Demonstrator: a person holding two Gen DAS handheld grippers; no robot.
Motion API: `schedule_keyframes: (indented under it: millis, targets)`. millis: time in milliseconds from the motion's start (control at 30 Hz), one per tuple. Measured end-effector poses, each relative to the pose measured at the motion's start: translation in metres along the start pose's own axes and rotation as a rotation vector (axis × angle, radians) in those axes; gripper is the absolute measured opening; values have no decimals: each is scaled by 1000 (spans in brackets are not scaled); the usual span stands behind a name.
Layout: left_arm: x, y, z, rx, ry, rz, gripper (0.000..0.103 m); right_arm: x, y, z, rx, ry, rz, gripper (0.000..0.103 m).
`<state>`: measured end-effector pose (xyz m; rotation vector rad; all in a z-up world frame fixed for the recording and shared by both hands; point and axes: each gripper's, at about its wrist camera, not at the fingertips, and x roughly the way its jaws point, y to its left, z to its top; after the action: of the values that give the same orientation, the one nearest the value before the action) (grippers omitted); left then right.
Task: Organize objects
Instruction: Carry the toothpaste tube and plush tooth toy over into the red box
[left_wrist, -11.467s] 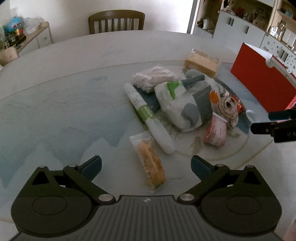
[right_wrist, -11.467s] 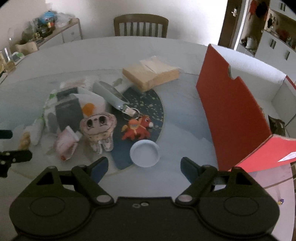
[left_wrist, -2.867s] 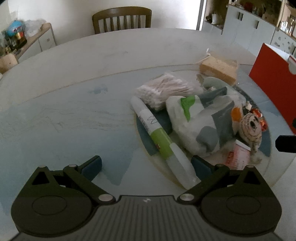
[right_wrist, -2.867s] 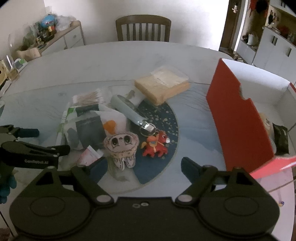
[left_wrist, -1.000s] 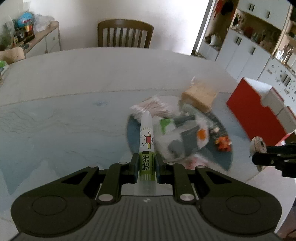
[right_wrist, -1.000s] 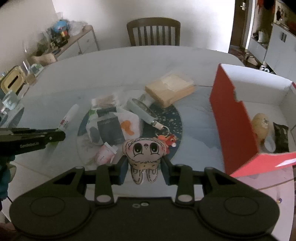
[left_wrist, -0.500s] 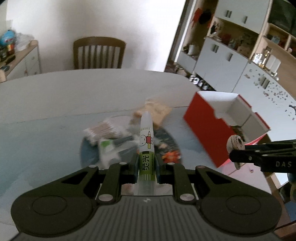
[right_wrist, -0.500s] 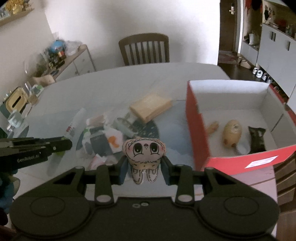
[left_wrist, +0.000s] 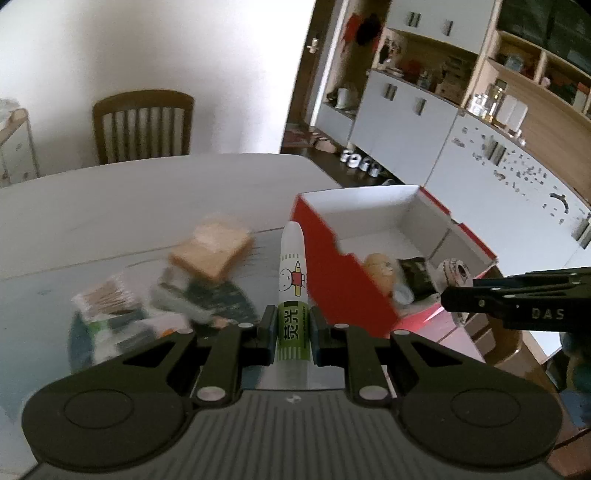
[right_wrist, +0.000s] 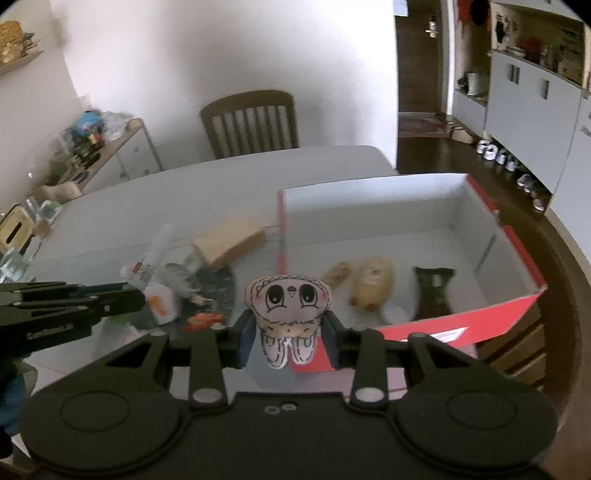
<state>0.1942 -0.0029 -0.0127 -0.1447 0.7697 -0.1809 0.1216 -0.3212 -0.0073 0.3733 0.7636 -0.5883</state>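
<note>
My left gripper (left_wrist: 292, 328) is shut on a white and green tube (left_wrist: 291, 280) and holds it high above the table, pointing toward the red box (left_wrist: 343, 280). My right gripper (right_wrist: 289, 332) is shut on a small plush doll (right_wrist: 287, 306) with a drawn face, held above the near edge of the red box (right_wrist: 461, 325). The box is open, white inside, with a round beige item (right_wrist: 371, 282) and a dark packet (right_wrist: 432, 291) in it. The doll also shows in the left wrist view (left_wrist: 455, 271), at the tip of the right gripper.
On the table lie a wrapped sandwich (left_wrist: 212, 251), a pack of cotton swabs (left_wrist: 107, 297), a patterned pouch (left_wrist: 122, 332) and a dark round mat (left_wrist: 221, 299). A wooden chair (left_wrist: 142, 127) stands at the far side. White cabinets (left_wrist: 424, 122) stand to the right.
Both grippers closed on their objects, the left on the tube and the right on the doll, lifted them off the table and carried them to the right toward the red box.
</note>
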Motion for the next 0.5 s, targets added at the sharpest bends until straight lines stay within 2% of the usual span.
schedule_keyframes:
  millis: [500]
  targets:
    - [64, -88, 25, 100, 11, -12, 17, 2, -94, 10, 22, -20, -70, 37]
